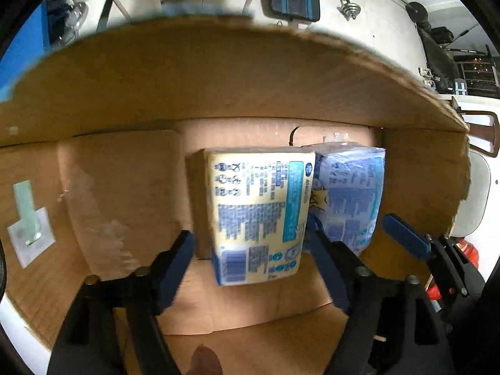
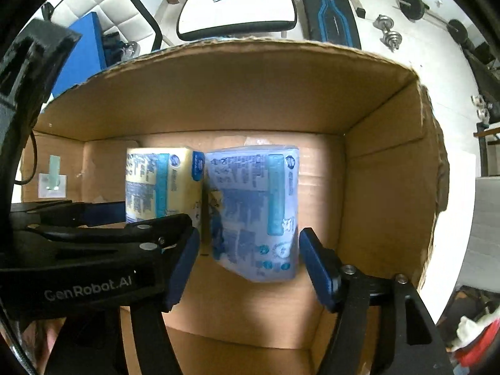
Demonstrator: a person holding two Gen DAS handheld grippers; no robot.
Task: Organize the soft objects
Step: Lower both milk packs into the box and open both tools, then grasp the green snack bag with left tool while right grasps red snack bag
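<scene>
2 soft packs stand side by side on the floor of a cardboard box [image 2: 387, 143]. The yellow pack [image 1: 259, 215] is on the left. The blue pack [image 2: 254, 212] is on the right. They touch each other, and both stand near the far wall of the box. Each pack's long side runs away from the grippers, toward that far wall.

The left gripper [image 1: 250, 265] points down at the yellow pack. Its jaws are open, 1 on each side of the near end of the pack. The left finger stands clear of the pack. The right finger sits in the tight gap between the 2 packs, so I cannot tell if it touches. It does not squeeze the pack.

The right gripper [image 2: 248, 264] hangs over the blue pack. Its jaws are open too, with a pad just beside each side of the pack, and it holds nothing.

Each gripper is right over its own pack, so I think the next move is straight up and out. The inner fingers are very near each other, so they could bump.
</scene>
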